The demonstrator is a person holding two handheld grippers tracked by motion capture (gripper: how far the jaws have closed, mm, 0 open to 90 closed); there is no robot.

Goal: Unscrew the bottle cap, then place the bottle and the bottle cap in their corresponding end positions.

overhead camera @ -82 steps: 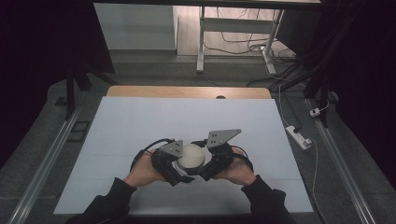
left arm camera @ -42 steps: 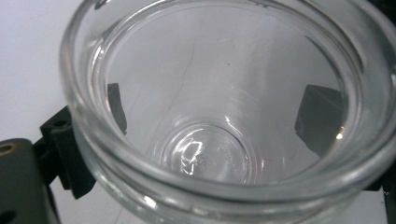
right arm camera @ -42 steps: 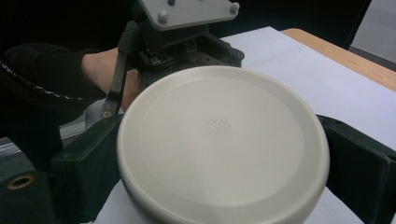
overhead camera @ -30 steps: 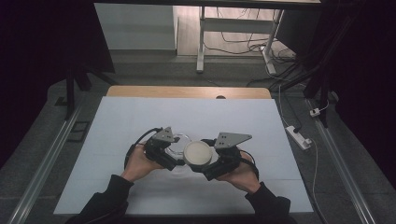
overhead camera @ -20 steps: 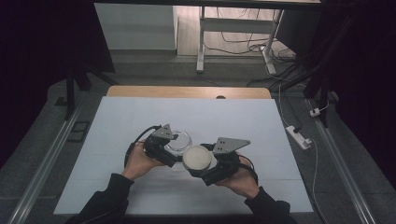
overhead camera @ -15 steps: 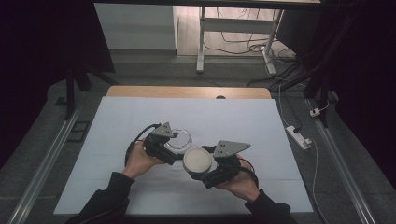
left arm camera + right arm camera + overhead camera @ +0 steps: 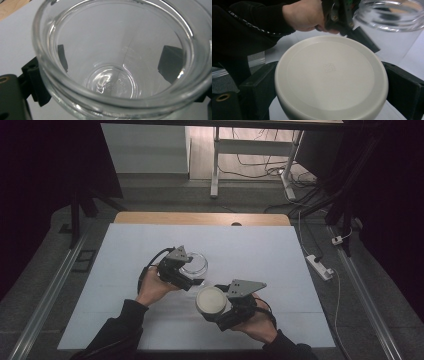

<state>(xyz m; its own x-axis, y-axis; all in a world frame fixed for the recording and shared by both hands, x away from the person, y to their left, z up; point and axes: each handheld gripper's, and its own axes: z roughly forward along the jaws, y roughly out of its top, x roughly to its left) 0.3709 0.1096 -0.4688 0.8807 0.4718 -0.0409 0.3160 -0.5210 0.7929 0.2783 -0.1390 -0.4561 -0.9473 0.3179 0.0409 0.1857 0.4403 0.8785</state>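
Note:
A clear glass jar (image 7: 194,263) with no lid is held over the white table, my left gripper (image 7: 192,276) shut on its body. The left gripper view looks down into the jar (image 7: 117,62), and the black pads (image 7: 170,62) show through the glass on both sides. A round white lid (image 7: 211,301) sits between the jaws of my right gripper (image 7: 214,309), which is shut on it, a little to the right of the jar and nearer the person. In the right gripper view the lid (image 7: 329,75) is clamped between both jaws, with the jar (image 7: 390,15) beyond it at top right.
The white table top (image 7: 280,255) spreads around both hands, with a wooden strip (image 7: 200,218) along its far edge. A white power strip (image 7: 319,266) lies off the right edge. Table legs and cables (image 7: 250,165) stand on the floor behind.
The lid has come off the jar. My right gripper has carried it right and toward the person, while the left gripper with the jar has shifted slightly left and away.

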